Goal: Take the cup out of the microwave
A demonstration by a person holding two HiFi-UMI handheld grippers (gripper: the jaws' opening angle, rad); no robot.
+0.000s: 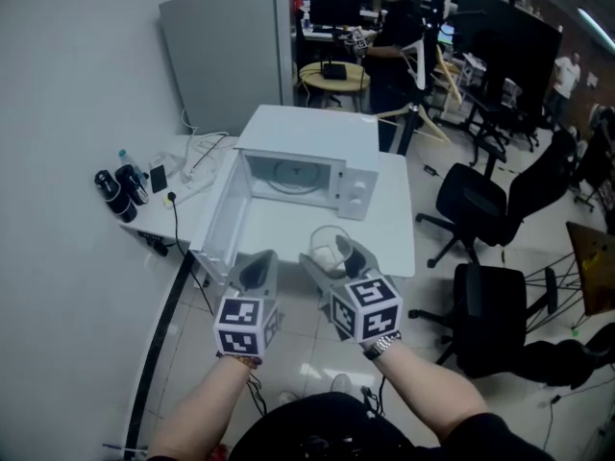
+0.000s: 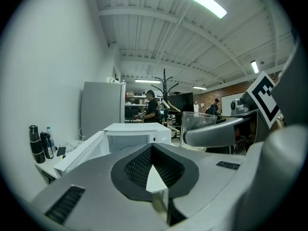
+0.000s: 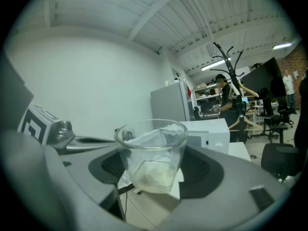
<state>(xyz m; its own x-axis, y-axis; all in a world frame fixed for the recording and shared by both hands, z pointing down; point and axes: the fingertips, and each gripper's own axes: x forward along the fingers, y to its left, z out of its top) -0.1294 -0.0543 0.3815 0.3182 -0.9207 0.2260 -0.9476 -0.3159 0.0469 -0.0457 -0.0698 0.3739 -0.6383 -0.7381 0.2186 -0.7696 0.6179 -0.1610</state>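
A white microwave stands on a white table with its door swung open to the left and its chamber showing only the turntable. In front of it, over the table's near edge, my right gripper is shut on a clear glass cup. In the right gripper view the cup sits upright between the dark pads with crumpled white material inside. My left gripper hangs just left of it, shut and holding nothing. The left gripper view shows the cup at the right and the microwave ahead.
Dark bottles and a phone lie at the table's left end. Office chairs stand on the right. A grey cabinet, a coat rack and a person are behind the microwave.
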